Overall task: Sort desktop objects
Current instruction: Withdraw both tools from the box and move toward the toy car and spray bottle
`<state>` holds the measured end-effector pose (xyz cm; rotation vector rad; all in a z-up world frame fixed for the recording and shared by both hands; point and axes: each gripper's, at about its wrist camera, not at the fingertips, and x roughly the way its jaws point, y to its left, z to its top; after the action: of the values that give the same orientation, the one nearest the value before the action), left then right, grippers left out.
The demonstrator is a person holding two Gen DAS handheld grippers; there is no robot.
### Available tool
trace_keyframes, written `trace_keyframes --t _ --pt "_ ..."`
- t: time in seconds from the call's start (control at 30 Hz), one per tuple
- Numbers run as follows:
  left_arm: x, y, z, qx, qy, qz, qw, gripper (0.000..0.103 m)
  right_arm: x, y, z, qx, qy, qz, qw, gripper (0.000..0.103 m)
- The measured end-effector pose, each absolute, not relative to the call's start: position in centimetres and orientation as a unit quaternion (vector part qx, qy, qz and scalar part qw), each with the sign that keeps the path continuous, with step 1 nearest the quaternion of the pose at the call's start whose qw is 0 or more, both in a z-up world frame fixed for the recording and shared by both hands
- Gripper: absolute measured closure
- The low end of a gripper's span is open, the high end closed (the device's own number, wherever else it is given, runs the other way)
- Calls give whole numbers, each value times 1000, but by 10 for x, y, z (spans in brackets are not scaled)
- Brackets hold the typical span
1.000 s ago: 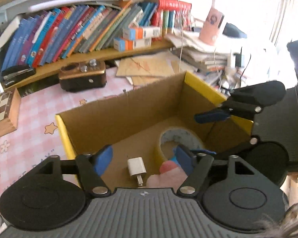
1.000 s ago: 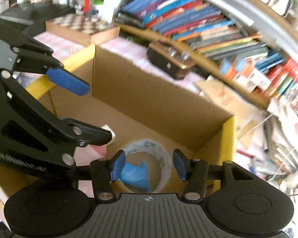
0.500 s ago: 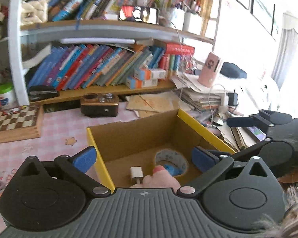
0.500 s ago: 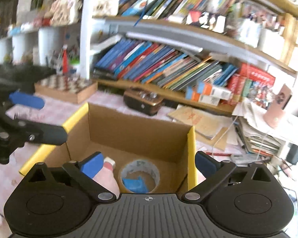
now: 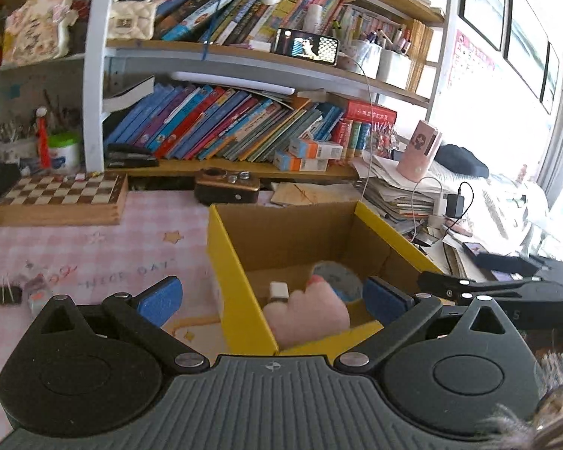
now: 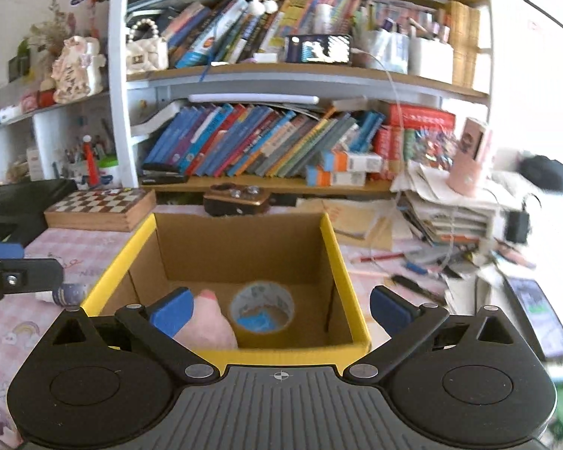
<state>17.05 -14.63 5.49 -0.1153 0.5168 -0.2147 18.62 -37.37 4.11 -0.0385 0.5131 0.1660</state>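
Both claws stand wide with nothing between their blue pads, having just been opening. The left claw (image 5: 272,298) hangs over the near left corner of the cardboard box (image 5: 281,225), one pad outside the yellow rim and the other over the inside. The right claw (image 6: 279,309) faces the box (image 6: 240,247) squarely from its near edge, both pads spread about as wide as the box itself.

Inside the box lie four things. A roll of tape (image 6: 262,306) rests flat on the bottom near the middle, with a small blue piece (image 6: 257,321) lying in its hole. A pink soft thing (image 5: 306,313) lies against the near left wall, just beside the tape. A small white charger plug (image 5: 279,289) sits at the far side of the pink thing, touching it or nearly so.

The box stands on a surface (image 5: 75,255) covered with a pink checked cloth. To its left on the cloth lies a black binder clip (image 5: 8,294), well apart from the box. A chessboard (image 5: 62,197) stands at the back left, and a small brown radio (image 5: 227,185) just behind the box, under a shelf of leaning books (image 5: 221,129).
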Motion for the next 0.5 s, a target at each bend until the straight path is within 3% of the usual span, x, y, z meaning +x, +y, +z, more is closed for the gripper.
trace_keyframes --t 0.5 --pt "119 -103 26 -45 296 -123 946 0 118 -324 10 -6 316 36 948 1"
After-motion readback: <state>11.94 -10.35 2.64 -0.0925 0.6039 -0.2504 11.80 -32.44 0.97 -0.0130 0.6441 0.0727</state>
